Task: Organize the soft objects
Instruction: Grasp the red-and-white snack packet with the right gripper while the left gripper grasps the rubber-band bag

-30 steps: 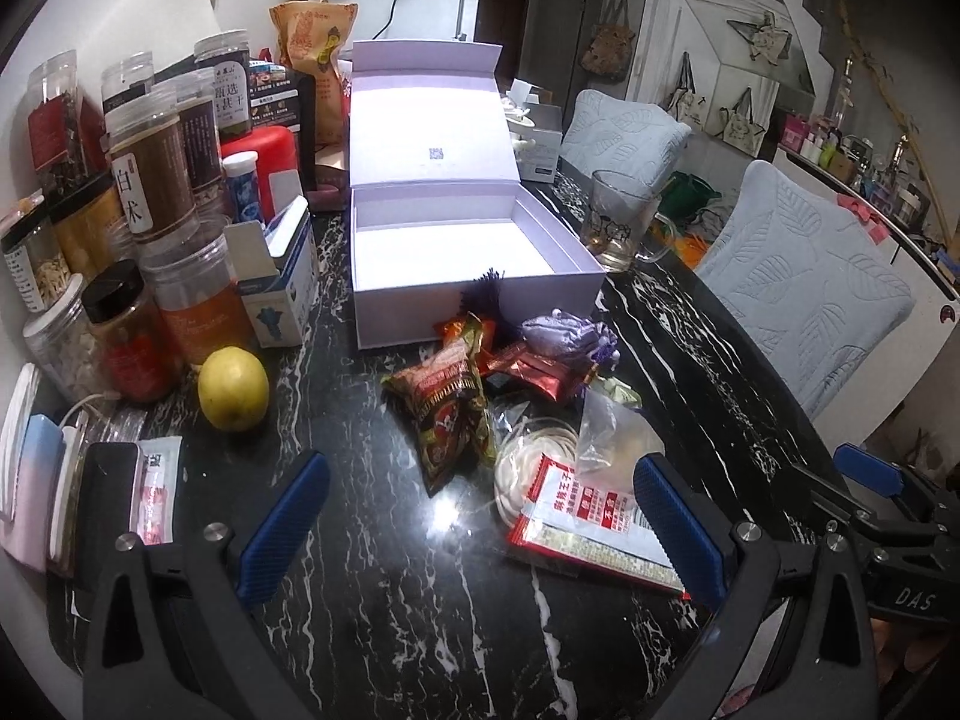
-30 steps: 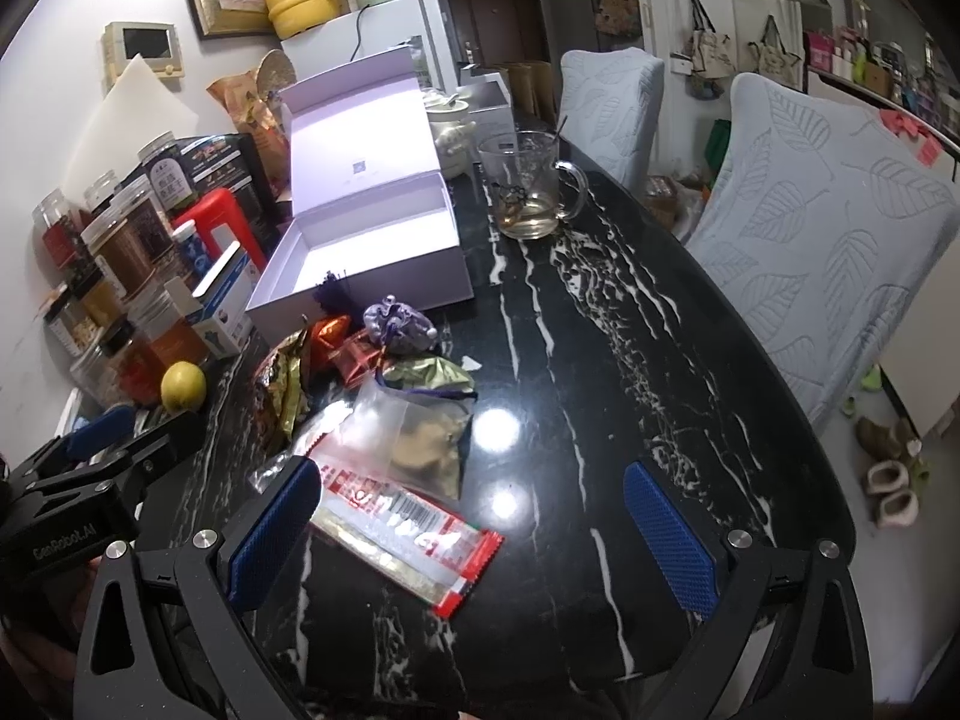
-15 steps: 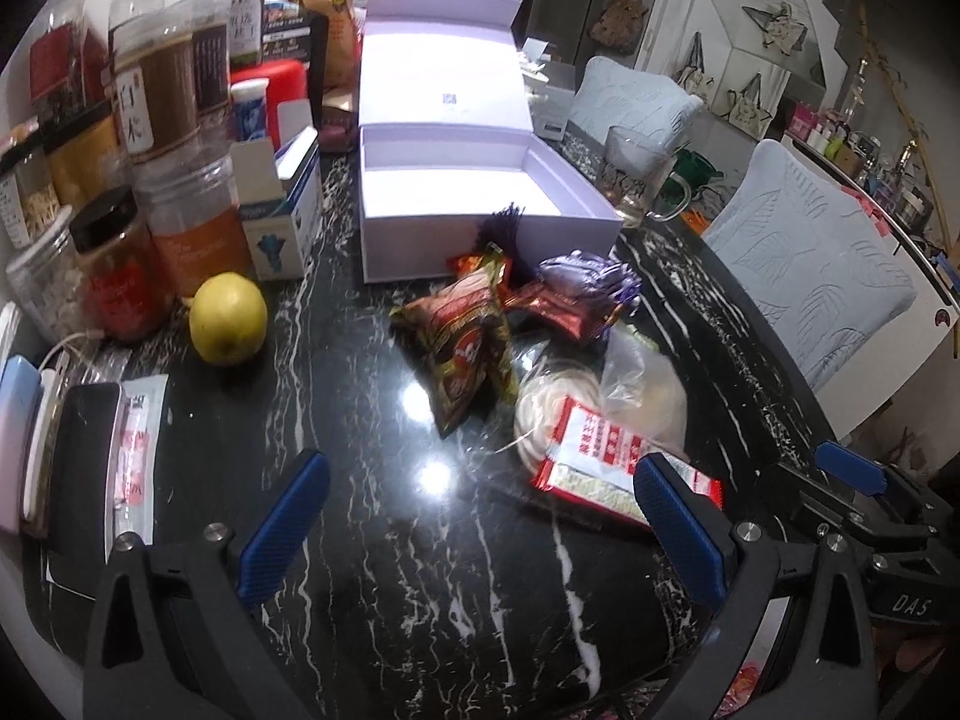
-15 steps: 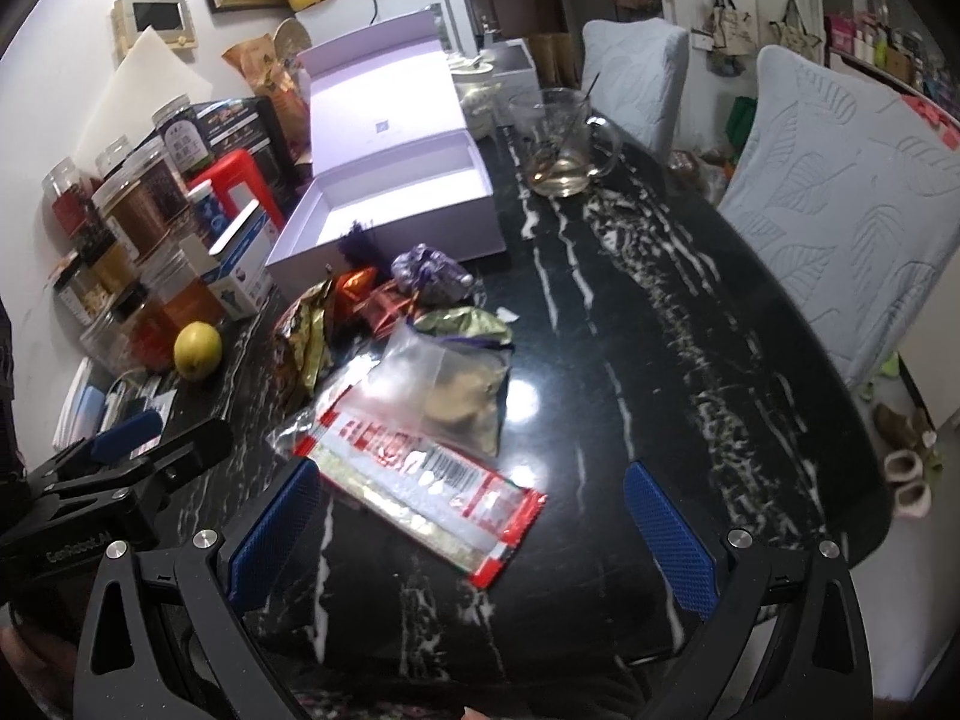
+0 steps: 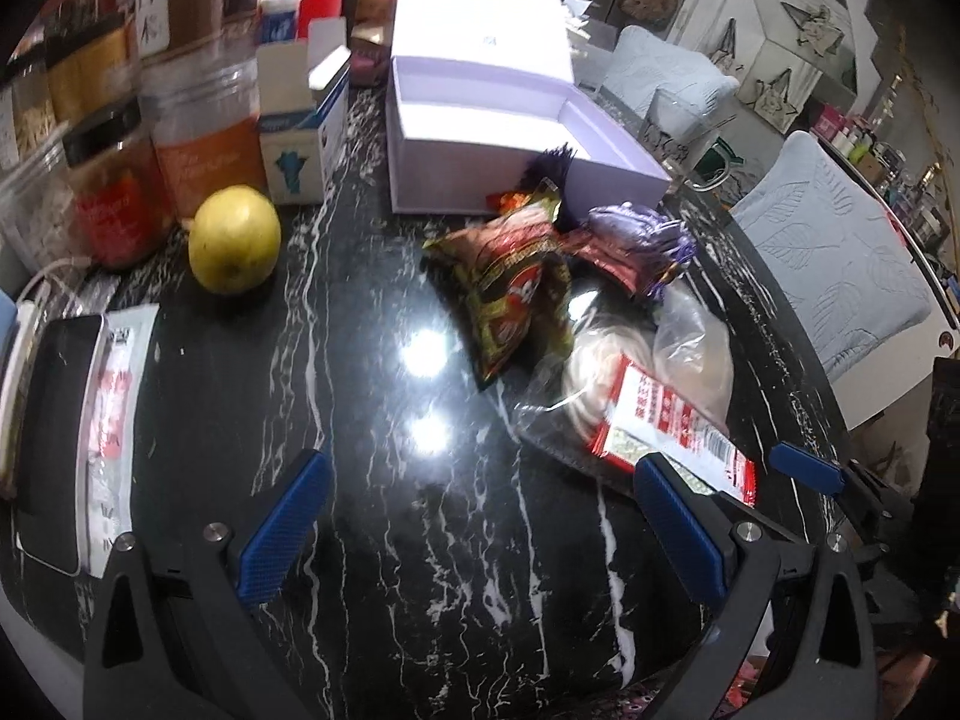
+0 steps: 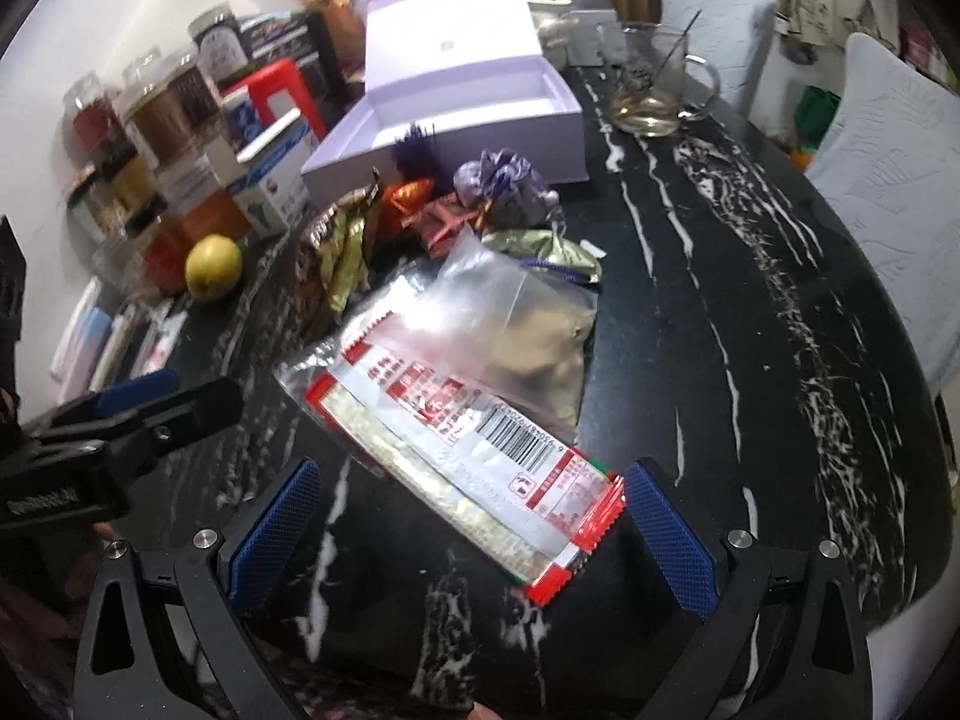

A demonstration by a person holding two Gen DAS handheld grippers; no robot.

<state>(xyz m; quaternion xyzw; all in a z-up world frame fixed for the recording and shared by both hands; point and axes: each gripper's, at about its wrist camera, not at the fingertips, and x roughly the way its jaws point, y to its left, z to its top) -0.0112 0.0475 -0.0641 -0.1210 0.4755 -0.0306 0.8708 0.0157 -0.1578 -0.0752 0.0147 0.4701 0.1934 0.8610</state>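
An open lavender box (image 5: 498, 138) (image 6: 474, 114) stands at the back of the black marble table (image 5: 390, 450). In front of it lies a pile of soft packets: a dark red-and-gold snack bag (image 5: 516, 294), a purple pouch (image 5: 636, 234) (image 6: 504, 186), a clear plastic bag (image 6: 528, 330) and a flat red-and-white packet (image 5: 672, 420) (image 6: 474, 450). My left gripper (image 5: 480, 522) is open over bare table, left of the flat packet. My right gripper (image 6: 468, 522) is open, its fingers on either side of the flat packet's near end.
A yellow lemon (image 5: 234, 240) (image 6: 213, 267), several jars (image 5: 198, 120) and a small carton (image 5: 300, 138) crowd the left side. A phone (image 5: 54, 432) lies at the near left. A glass mug (image 6: 654, 90) stands behind the box. Two cushioned chairs (image 6: 888, 180) flank the right edge.
Both grippers have moved forward and lower toward the pile of packets. The flat red-and-white packet now lies between my right gripper's open fingers. Nothing on the table has shifted.
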